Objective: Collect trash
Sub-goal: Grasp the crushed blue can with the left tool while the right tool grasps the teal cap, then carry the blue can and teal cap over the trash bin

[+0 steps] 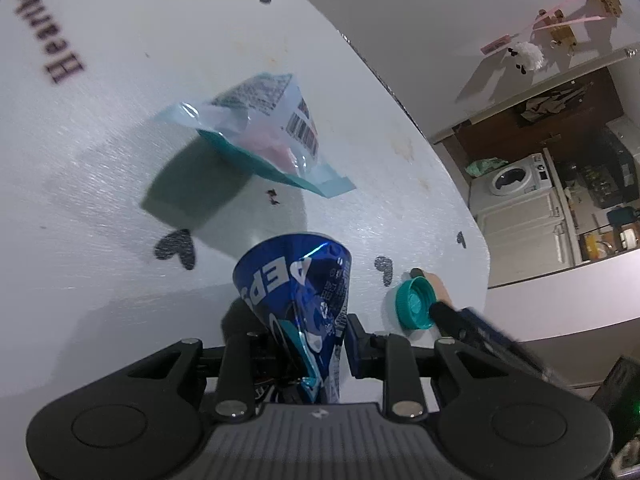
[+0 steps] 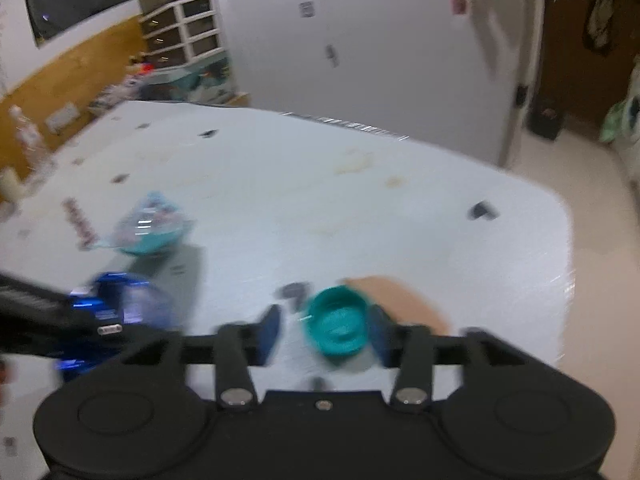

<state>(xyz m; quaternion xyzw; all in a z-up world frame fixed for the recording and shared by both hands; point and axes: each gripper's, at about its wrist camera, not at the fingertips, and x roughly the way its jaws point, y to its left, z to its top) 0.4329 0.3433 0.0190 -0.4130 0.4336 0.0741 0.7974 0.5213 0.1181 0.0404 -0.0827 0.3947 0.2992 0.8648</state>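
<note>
My left gripper (image 1: pixel 300 330) is shut on a crumpled shiny blue wrapper (image 1: pixel 292 276), which fans out above the fingers just over the white table (image 1: pixel 100 200). In the right wrist view the same wrapper (image 2: pixel 120 300) shows blurred at the left. A teal and pink snack packet (image 1: pixel 272 136) lies farther back on the table (image 2: pixel 360 208), also seen as a blurred packet (image 2: pixel 154 228). My right gripper (image 2: pixel 324 322) is open around an upturned teal bottle cap (image 2: pixel 338 326). The cap (image 1: pixel 412 300) sits close to the right finger (image 2: pixel 378 328), with a wide gap to the left finger.
A tan object (image 2: pixel 396 300) lies just behind the cap. The table's rounded edge (image 2: pixel 568 240) drops to the floor on the right. A clear bottle (image 2: pixel 28 136) stands at the far left. A washing machine (image 1: pixel 516 176) and cabinets are beyond the table.
</note>
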